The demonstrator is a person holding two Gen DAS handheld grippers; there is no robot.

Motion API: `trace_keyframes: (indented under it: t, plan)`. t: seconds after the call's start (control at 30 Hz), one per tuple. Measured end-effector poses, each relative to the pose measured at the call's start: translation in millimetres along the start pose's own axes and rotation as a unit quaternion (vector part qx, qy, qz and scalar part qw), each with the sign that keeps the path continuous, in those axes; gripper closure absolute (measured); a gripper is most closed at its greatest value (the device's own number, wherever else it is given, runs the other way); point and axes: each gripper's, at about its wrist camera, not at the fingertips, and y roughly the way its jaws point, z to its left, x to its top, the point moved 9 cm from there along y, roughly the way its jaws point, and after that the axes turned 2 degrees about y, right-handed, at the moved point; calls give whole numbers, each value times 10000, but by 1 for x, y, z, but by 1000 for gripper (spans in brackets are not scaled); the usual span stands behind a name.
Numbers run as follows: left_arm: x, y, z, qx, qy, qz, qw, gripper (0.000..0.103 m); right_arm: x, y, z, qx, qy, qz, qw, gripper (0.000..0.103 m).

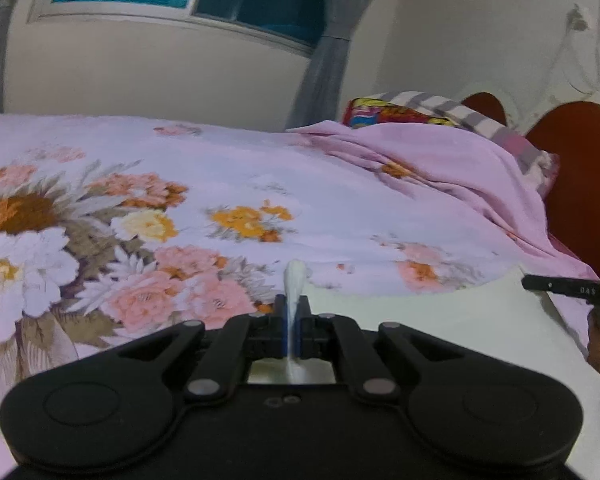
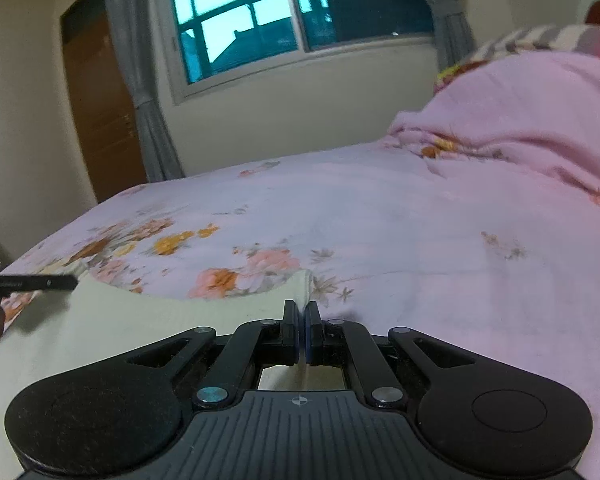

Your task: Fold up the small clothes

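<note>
A pale garment point(image 1: 440, 320) is spread flat on the floral bed point(image 1: 220, 184), with a pinched ridge of its edge clamped in the fully closed left gripper point(image 1: 292, 320), while the right gripper point(image 2: 302, 334) is closed at the garment's far corner, where a hold on cloth cannot be confirmed. If only a thin fold is caught, it is likely to be pulled free once lifted. The bedsheet underneath could also be snagged and dragged along.
</note>
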Motion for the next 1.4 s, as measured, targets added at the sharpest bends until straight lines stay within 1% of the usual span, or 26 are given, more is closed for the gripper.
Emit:
trace_keyframes:
  t: [0.03, 0.07, 0.1, 0.2, 0.23, 0.27, 0.3, 0.37, 0.43, 0.53, 0.57, 0.6, 0.63, 0.7, 0.77, 0.83, 0.93, 1.0, 1.07, 1.1, 1.13, 1.17, 1.2, 1.23, 1.33, 1.4]
  plan:
    - [-6, 7, 3, 76, -37, 151, 9998, 100, -4, 6, -3, -70, 8, 83, 9999, 101]
    - [-14, 15, 8, 155, -130, 401, 9990, 95, -14, 17, -8, -210, 17, 310, 9993, 101]
    - [-21, 20, 13, 207, -245, 571, 9979, 94, -24, 24, -13, -247, 132, 537, 9982, 101]
    - [-19, 6, 19, 192, -471, 511, 9974, 80, -21, 10, -22, -166, 670, 405, 9968, 99]
    - [-20, -6, 19, 193, -478, 491, 9975, 75, -21, -2, -25, -177, 803, 389, 9959, 97]
    - [-22, -20, 17, 148, -458, 450, 9978, 66, -21, -18, -24, -141, 874, 336, 9955, 96]
    - [-25, -37, 14, 138, -421, 434, 9981, 61, -25, -39, -20, -5, 874, 305, 9957, 96]
    - [-38, -74, 4, 87, -350, 488, 9982, 38, -39, -80, -10, 85, 819, 350, 9960, 96]
    - [-59, -112, -10, -38, -407, 507, 9979, 35, -55, -119, -3, 239, 936, 359, 9947, 96]
    - [-85, -144, -28, -365, -699, 594, 9951, 39, -83, -166, 12, 682, 1520, 412, 9852, 96]
    - [-93, -150, -33, -444, -776, 644, 9939, 49, -90, -175, 20, 827, 1629, 423, 9823, 96]
    - [-101, -152, -38, -554, -857, 752, 9919, 54, -95, -182, 26, 953, 1661, 427, 9806, 96]
    - [-108, -152, -41, -609, -908, 856, 9903, 65, -99, -185, 31, 981, 1684, 458, 9798, 96]
    - [-114, -152, -41, -611, -1079, 865, 9885, 66, -105, -185, 33, 931, 1864, 535, 9766, 96]
    - [-117, -149, -40, -651, -1189, 907, 9866, 63, -106, -185, 38, 1073, 1982, 548, 9727, 96]
    - [-117, -146, -38, -689, -1209, 969, 9855, 63, -110, -180, 44, 1207, 1944, 742, 9706, 96]
    - [-117, -141, -35, -828, -1273, 1087, 9824, 63, -107, -180, 46, 1428, 1875, 779, 9687, 96]
    - [-118, -140, -34, -944, -1338, 1157, 9797, 63, -105, -177, 41, 1391, 1865, 828, 9690, 96]
    - [-119, -138, -35, -1225, -1459, 1281, 9733, 63, -107, -174, 39, 1786, 2130, 930, 9561, 96]
    - [-119, -138, -35, -1230, -1432, 1277, 9737, 63, -109, -174, 41, 1911, 2195, 945, 9520, 96]
    - [-120, -138, -37, -1212, -1382, 1273, 9747, 69, -109, -175, 40, 1896, 2161, 881, 9537, 96]
    - [-120, -137, -38, -1096, -1261, 1232, 9782, 95, -106, -175, 42, 1912, 2092, 815, 9555, 96]
    - [-120, -137, -39, -951, -1168, 1186, 9814, 99, -103, -175, 44, 1981, 2100, 769, 9543, 97]
    - [-120, -136, -38, -816, -1187, 1125, 9831, 99, -100, -177, 47, 2107, 2110, 709, 9519, 103]
    - [-111, -149, -42, -637, -971, 829, 9898, 99, -88, -189, 58, 2341, 2037, 496, 9493, 103]
    - [-118, -145, -40, -382, -772, 1060, 9906, 99, -95, -182, 54, 1941, 1895, 671, 9602, 103]
